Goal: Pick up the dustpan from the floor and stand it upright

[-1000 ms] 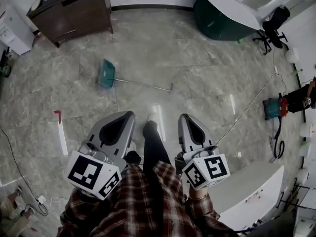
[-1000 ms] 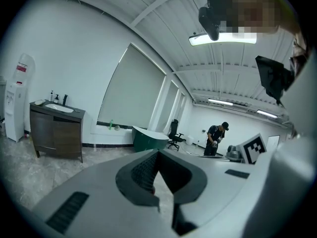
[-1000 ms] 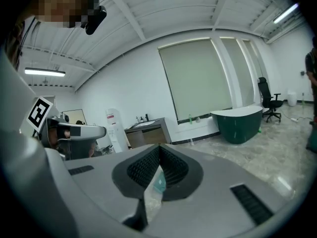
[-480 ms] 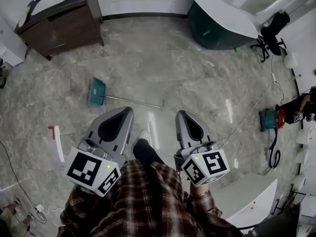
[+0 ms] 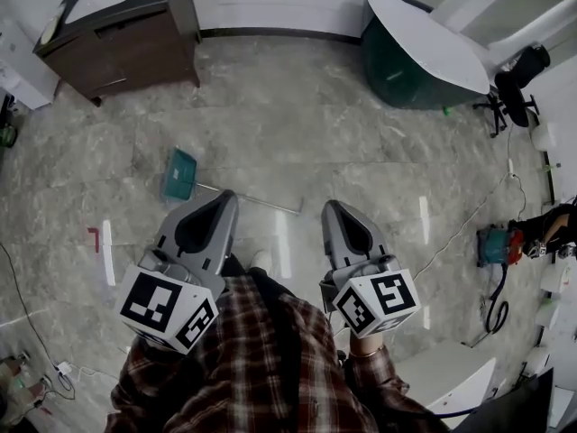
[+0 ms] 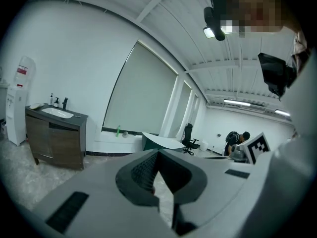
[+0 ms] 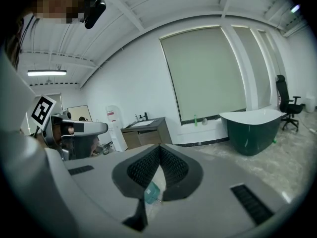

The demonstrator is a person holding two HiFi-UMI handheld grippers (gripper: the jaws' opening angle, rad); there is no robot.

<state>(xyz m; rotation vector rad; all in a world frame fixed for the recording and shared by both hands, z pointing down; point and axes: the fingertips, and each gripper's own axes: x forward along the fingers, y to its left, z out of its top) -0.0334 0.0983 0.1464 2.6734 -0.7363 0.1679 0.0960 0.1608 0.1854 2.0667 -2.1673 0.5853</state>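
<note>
The left hand-held gripper has its jaws together with nothing between them; the left gripper view shows the tips meeting at a point over bare floor. The right hand-held gripper is closed and empty too. In the right gripper view a teal patch shows through the gap behind its tips: that is the dustpan on the floor beyond, not held.

In the head view the dustpan lies flat on the floor, left of centre, just above and left of the left tip. Its handle runs from the pan toward the right and slightly down, almost across the frame. It passes by the left tip and ends between the two grippers. Both are carried well above the floor, so neither touches it.

The left hand-held gripper looks nearer to the pan and to the middle of the handle; the handle's free end lies about as near to the right one. A grasp would likely need the jaws opened and brought down across the handle.

The floor around the dustpan is open. The cabinet at upper left and the tub at upper right stand well apart.
</note>
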